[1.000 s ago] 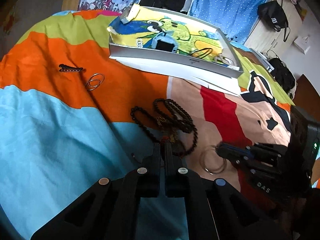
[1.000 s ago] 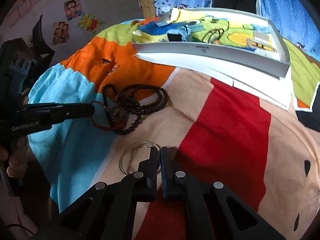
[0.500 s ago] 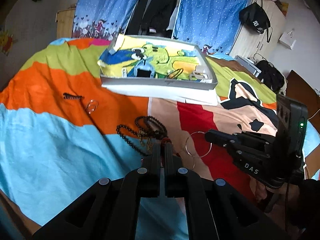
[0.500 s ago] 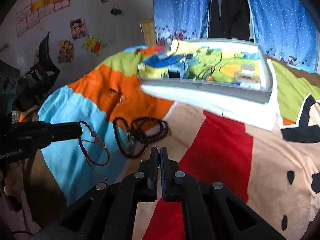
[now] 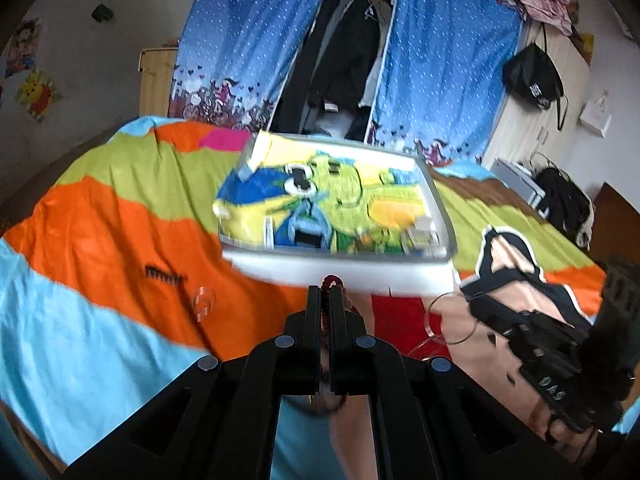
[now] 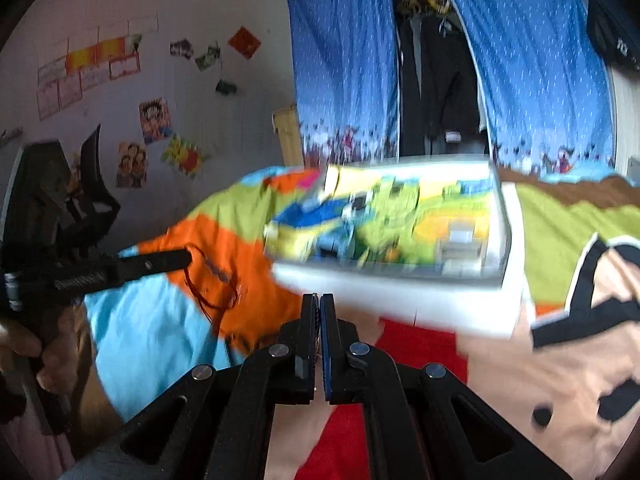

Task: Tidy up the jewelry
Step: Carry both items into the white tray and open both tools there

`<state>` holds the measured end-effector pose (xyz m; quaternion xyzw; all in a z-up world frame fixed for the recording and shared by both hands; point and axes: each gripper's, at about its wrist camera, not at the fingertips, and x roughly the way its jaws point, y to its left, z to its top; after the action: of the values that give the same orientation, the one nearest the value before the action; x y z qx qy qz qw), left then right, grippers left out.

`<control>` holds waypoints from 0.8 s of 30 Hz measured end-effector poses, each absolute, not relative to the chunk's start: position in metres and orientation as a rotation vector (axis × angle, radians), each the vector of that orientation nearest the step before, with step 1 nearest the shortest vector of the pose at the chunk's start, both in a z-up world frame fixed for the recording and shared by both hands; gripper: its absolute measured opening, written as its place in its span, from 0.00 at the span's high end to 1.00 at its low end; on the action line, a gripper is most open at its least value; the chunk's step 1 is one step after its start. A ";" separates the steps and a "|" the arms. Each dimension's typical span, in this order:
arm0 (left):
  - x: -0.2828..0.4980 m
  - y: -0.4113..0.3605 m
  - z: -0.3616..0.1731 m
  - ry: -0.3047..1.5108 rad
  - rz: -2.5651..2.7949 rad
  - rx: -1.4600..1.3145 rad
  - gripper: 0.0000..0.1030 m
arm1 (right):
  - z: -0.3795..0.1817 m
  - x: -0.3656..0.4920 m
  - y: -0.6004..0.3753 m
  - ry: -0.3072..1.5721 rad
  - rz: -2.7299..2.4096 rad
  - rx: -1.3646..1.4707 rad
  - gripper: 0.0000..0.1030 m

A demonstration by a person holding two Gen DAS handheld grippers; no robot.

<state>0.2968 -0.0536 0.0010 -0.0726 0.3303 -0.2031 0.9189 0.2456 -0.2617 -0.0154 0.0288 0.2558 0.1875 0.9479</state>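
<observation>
We hold our left gripper (image 5: pixel 325 294) above the bedspread (image 5: pixel 100 240), its fingers pressed together on a red bead bracelet (image 5: pixel 331 280); a small loop of beads pokes out past the fingertips, and from our right wrist view the rest of the bracelet (image 6: pixel 212 280) dangles in a loose loop below the tip of that gripper (image 6: pixel 188 257). Our right gripper (image 6: pixel 319 300) is also pinched nearly closed, and in the left wrist view a thin wire hoop (image 5: pixel 450 318) hangs from its tip (image 5: pixel 466 300), just to the right of our left fingers. From the right wrist camera itself we cannot make out the hoop between the fingers.

Straight ahead of both grippers, a little beyond the fingertips, sits the shallow tray (image 5: pixel 438 208) with a cartoon picture inside, resting on a white sheet (image 5: pixel 320 272); the small items in its near right corner are too blurred to name. Ahead and to the left of our left gripper, on the orange band of the bedspread, lie a dark hair clip (image 5: pixel 162 276) and, nearer us, a small pair of rings (image 5: pixel 203 302), apart from each other. Farther ahead hang the blue curtains (image 5: pixel 248 40).
</observation>
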 end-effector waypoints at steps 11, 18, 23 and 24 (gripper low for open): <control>0.425 -0.048 0.001 0.601 -0.360 -0.198 0.99 | 0.006 0.370 -0.277 0.381 0.308 0.118 0.97; 0.500 -0.061 -0.043 0.685 -0.353 -0.204 0.99 | -0.035 0.430 -0.287 0.447 0.240 0.146 0.97; 0.517 -0.067 -0.068 0.744 -0.350 -0.188 0.99 | -0.058 0.443 -0.296 0.512 0.206 0.161 0.97; 0.518 -0.068 -0.072 0.755 -0.344 -0.184 0.99 | -0.060 0.445 -0.297 0.522 0.204 0.158 0.97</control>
<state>0.5179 -0.0678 -0.0718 -0.0893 0.3660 -0.1667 0.9112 0.4447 -0.2972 -0.0603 0.0779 0.2573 0.1005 0.9579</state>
